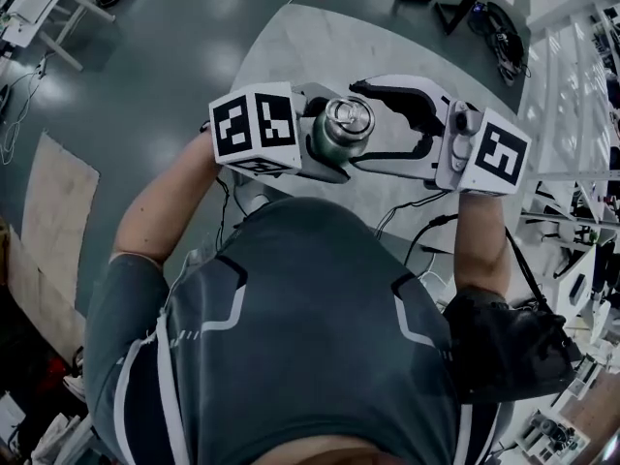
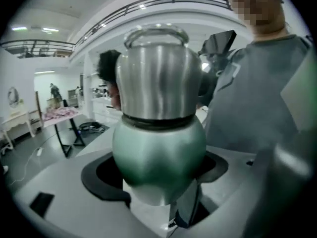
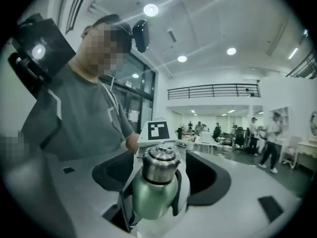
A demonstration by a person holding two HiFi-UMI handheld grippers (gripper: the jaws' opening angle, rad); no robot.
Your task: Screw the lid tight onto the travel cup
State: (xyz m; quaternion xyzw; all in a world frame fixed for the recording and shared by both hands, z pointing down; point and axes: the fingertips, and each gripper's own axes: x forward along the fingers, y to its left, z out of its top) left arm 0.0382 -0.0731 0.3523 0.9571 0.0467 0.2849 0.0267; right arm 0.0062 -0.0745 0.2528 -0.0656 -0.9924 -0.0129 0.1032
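Note:
A travel cup with a green body (image 2: 157,150) and a steel lid (image 2: 156,81) stands upright, held in the air in front of my chest. My left gripper (image 2: 158,175) is shut on the green body, which fills the left gripper view. In the head view the lid (image 1: 347,119) shows from above, between the left gripper (image 1: 325,151) and the right gripper (image 1: 380,124). My right gripper (image 3: 159,177) is open, its black pads (image 3: 210,180) either side of the lid (image 3: 159,165) with a gap on both sides. The cup's base is hidden.
A grey rounded table (image 1: 310,37) lies below and beyond the grippers. Cables (image 1: 499,27) trail on the floor at the far right. Shelving (image 1: 581,85) runs along the right edge. Several people (image 3: 270,143) stand far off in the hall.

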